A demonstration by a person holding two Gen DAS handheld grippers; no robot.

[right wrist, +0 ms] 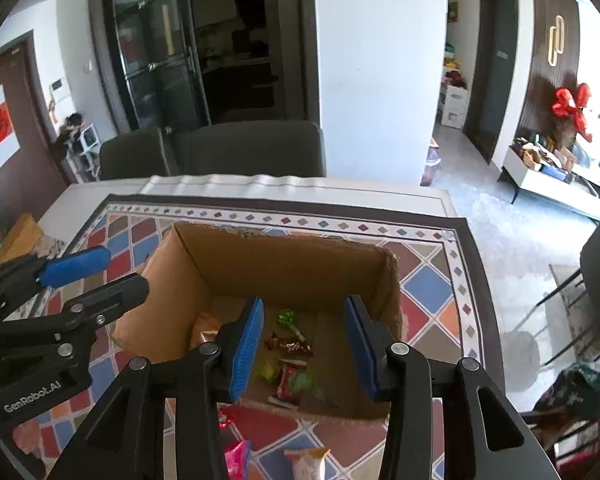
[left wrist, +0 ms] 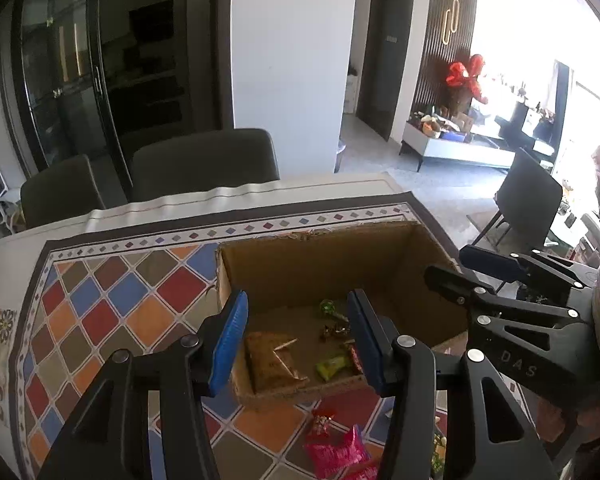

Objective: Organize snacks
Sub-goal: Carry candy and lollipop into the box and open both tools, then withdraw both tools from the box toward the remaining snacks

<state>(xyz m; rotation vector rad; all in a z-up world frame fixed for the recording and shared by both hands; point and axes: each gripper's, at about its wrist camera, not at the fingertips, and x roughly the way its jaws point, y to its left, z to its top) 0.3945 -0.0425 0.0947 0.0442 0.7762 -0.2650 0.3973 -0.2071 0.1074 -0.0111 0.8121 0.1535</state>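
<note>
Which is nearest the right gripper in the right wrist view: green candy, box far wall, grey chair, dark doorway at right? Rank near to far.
From the right gripper, jaws open and empty:
1. Green candy, on the cardboard box floor, just beyond the fingertips.
2. Box far wall, behind the candy.
3. Grey chair, past the table's far edge.
4. Dark doorway, back right of the room.

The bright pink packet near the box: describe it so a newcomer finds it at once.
Start at the open cardboard box on the diamond-patterned tablecloth. On the cloth just outside its near wall lies the pink packet. It is the only vivid magenta, crinkled wrapper outside the box.
</note>
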